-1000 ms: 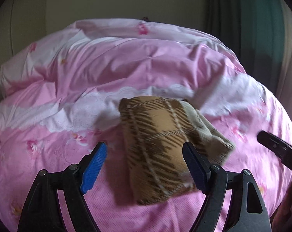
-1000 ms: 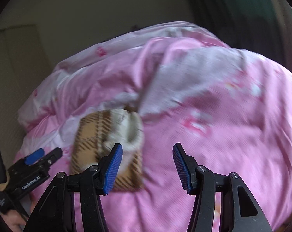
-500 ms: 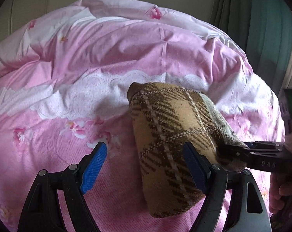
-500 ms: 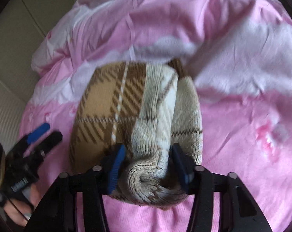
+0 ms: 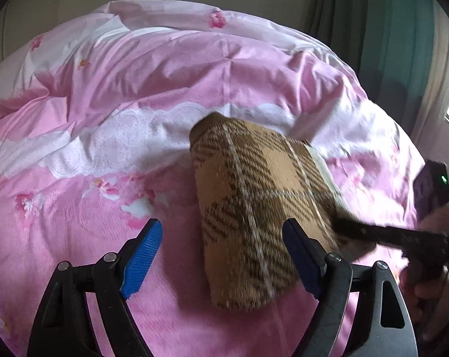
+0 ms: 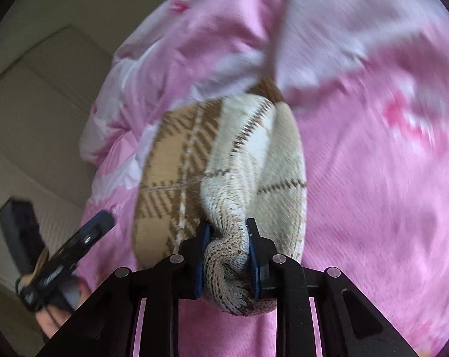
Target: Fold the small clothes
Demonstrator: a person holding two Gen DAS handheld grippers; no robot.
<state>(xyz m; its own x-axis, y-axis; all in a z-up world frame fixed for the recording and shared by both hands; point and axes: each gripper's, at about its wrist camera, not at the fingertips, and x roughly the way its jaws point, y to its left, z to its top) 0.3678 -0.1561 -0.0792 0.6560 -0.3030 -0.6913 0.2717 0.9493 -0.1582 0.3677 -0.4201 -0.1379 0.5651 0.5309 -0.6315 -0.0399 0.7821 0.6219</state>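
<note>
While the right gripper (image 6: pixel 226 257) pinches a bunched cream edge of the brown plaid knit garment (image 5: pixel 248 208), the left gripper (image 5: pixel 221 255) hangs above the pink quilt (image 5: pixel 105 95) with its jaws spread wide and nothing between them. The garment lies on the quilt near the middle of the bed, already doubled into a thick bundle, and its near end passes in front of the left gripper's right finger (image 5: pixel 301 255).

The step in hand looks like a fold: 1 edge is clamped and seems ready to be carried over the rest. The next move likely calls for the right gripper to draw that edge across while the left one comes down to pin or take the opposite side, so the bundle does not slide on the soft quilt.

From the left wrist view, the garment's long axis runs from near and slightly right toward far and slightly left, its narrower end pointing at the white lace band (image 5: pixel 135 136). Blur hides finer detail of the clamped corner.
</note>
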